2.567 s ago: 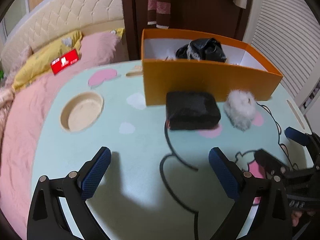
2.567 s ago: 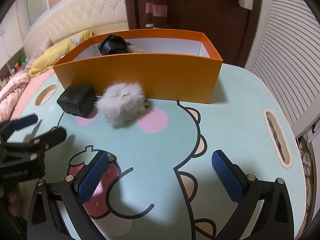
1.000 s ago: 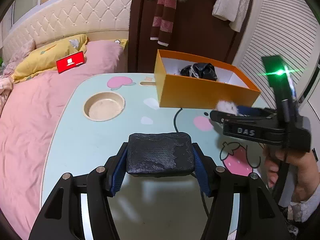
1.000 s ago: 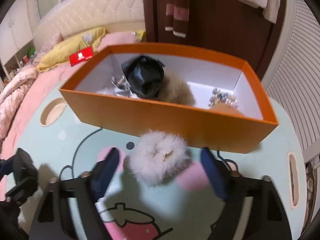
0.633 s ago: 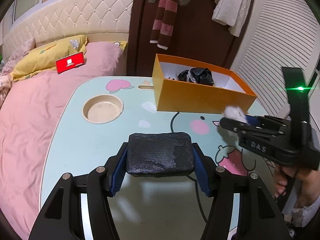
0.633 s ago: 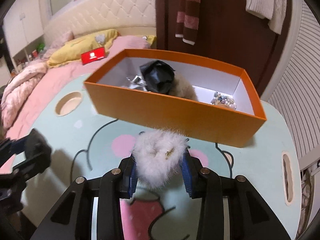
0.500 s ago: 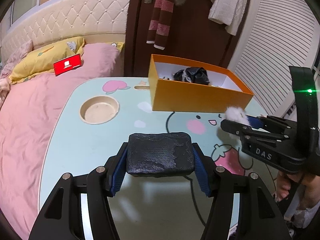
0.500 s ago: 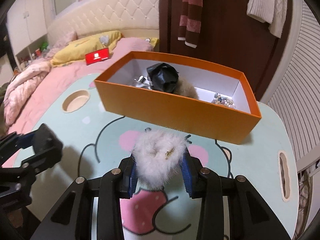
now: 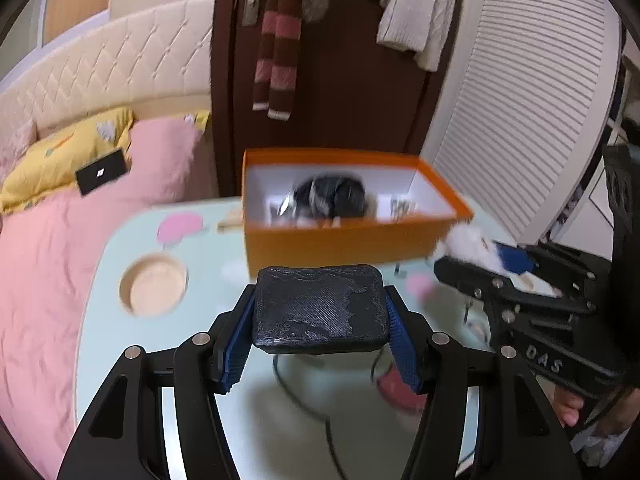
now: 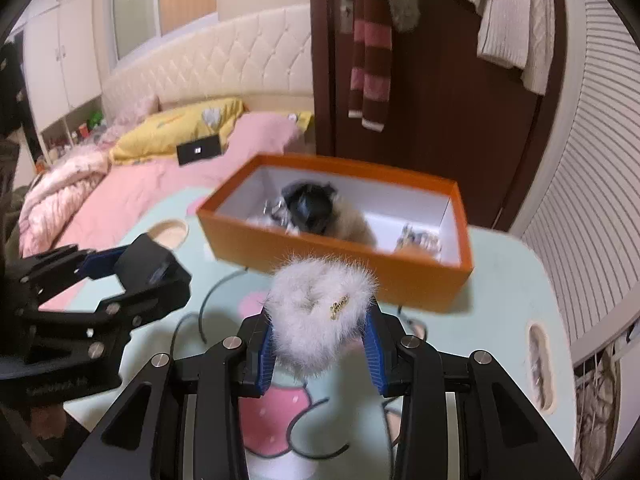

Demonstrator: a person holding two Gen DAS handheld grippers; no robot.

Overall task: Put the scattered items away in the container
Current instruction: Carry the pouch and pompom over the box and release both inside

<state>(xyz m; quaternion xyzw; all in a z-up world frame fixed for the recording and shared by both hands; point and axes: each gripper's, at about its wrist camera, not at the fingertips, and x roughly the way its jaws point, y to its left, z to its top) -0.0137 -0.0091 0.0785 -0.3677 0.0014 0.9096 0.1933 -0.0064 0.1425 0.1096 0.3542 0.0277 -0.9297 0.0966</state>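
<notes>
My left gripper (image 9: 320,334) is shut on a black textured case (image 9: 320,308) and holds it above the table, in front of the orange box (image 9: 344,242). My right gripper (image 10: 320,350) is shut on a white fluffy scrunchie (image 10: 320,306) with a small gold tag, also held above the table short of the orange box (image 10: 332,248). The box holds a black crumpled item (image 10: 306,206), a beige furry item and small trinkets. The left gripper also shows in the right wrist view (image 10: 132,264), the right gripper in the left wrist view (image 9: 484,256).
The mint cartoon table (image 10: 504,280) has a round cup recess (image 9: 154,290) at the left and a slot handle (image 10: 540,364) at the right. A pink bed (image 9: 36,264) lies left of the table. A door with hanging clothes stands behind the box.
Both grippers rose and moved toward the box with their loads. Earlier, the left shut on the black case and the right shut on the scrunchie.
</notes>
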